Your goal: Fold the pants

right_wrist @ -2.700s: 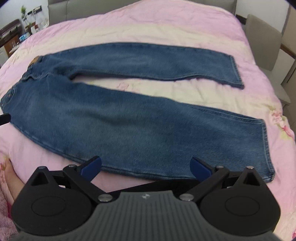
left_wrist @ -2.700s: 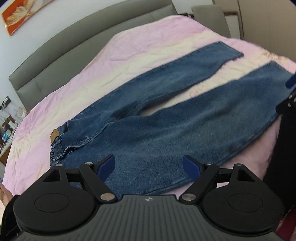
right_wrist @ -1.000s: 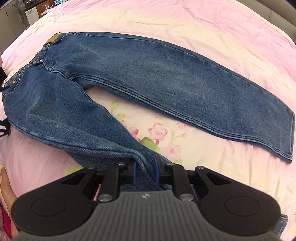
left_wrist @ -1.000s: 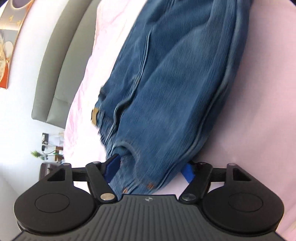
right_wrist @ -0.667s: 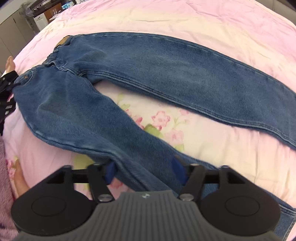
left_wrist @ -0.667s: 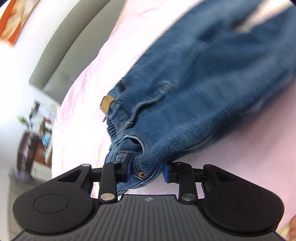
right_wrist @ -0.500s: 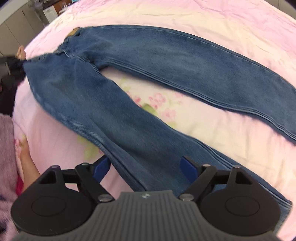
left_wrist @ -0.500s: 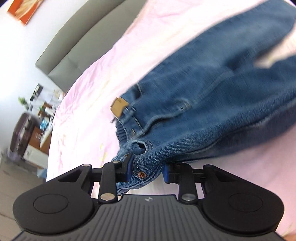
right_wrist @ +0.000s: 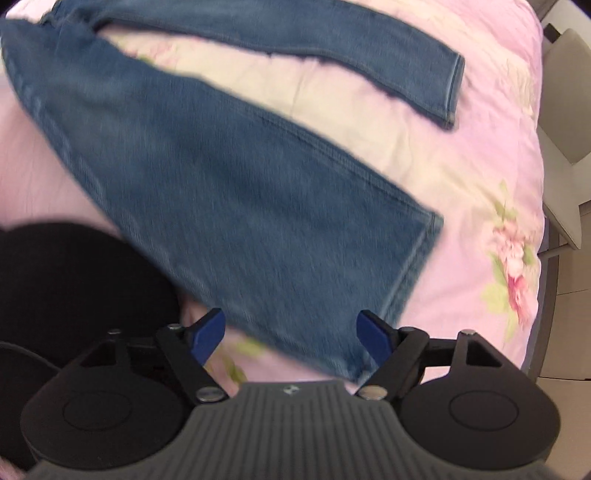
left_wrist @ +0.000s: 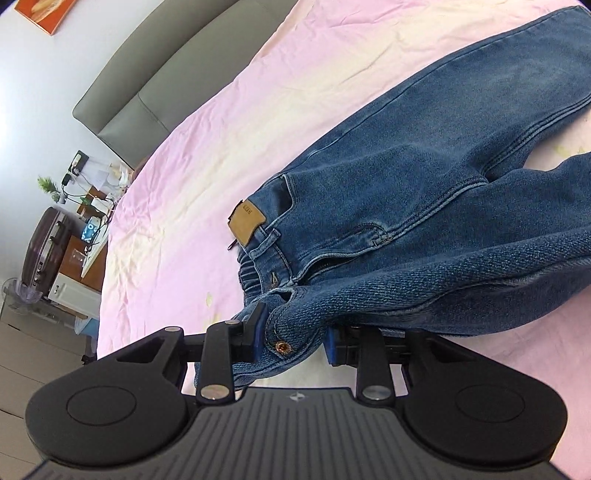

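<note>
1. The jeans (left_wrist: 424, 206) lie spread on the pink bed (left_wrist: 207, 155).
2. The left gripper (left_wrist: 295, 332) has its fingers clamped on the jeans' waistband.
3. The right gripper (right_wrist: 290, 334) has its fingers wide, just closing slightly, above the near leg hem, gripping nothing.

Pink bedspread (left_wrist: 192, 177) with a pale yellow band and flower prints covered the bed, and a grey padded headboard (left_wrist: 147, 88) stood against a white wall (left_wrist: 40, 92). An orange picture (left_wrist: 44, 13) hung up high. Off to the side sat a cluttered wooden desk (left_wrist: 85, 229), a dark suitcase (left_wrist: 42, 251) and a small plant (left_wrist: 48, 184). A beige chair (right_wrist: 565, 122) stood beside the bed on a light tiled floor (right_wrist: 569, 332). Bright daylight everywhere.
</note>
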`<state>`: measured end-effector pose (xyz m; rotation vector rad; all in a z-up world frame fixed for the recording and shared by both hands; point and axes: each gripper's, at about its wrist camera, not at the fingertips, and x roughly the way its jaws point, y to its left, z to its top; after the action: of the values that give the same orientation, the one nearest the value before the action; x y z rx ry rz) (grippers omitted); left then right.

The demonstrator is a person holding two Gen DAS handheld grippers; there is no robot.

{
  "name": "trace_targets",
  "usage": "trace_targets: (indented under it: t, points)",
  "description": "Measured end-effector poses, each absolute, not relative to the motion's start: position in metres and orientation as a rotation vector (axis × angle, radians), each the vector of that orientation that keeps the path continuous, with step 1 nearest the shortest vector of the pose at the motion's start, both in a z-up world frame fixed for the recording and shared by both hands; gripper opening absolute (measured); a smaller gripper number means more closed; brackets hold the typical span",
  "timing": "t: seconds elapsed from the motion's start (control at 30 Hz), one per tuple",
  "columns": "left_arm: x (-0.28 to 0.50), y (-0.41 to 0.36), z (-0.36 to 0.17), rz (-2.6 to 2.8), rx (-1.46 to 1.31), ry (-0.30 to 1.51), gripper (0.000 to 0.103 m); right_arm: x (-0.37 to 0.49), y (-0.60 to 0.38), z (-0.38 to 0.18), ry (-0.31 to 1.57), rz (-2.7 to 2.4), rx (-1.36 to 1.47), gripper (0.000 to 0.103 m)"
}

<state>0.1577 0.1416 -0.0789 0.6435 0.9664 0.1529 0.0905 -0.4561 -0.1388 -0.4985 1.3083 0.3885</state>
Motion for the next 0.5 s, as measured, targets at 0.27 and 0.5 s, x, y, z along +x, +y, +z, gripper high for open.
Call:
trace_targets:
  t: [0.27, 0.5]
  points:
    - [0.157, 0.143, -0.078, 0.188, 0.609, 0.983, 0.034, 0.066, -0.455, -0.178, 1.221, 0.408, -0.591, 0.051]
    - [0.146, 0.148, -0.072, 0.201, 0.575, 0.971, 0.034, 0.058, -0.460, -0.136, 1.049, 0.309, -0.535, 0.005]
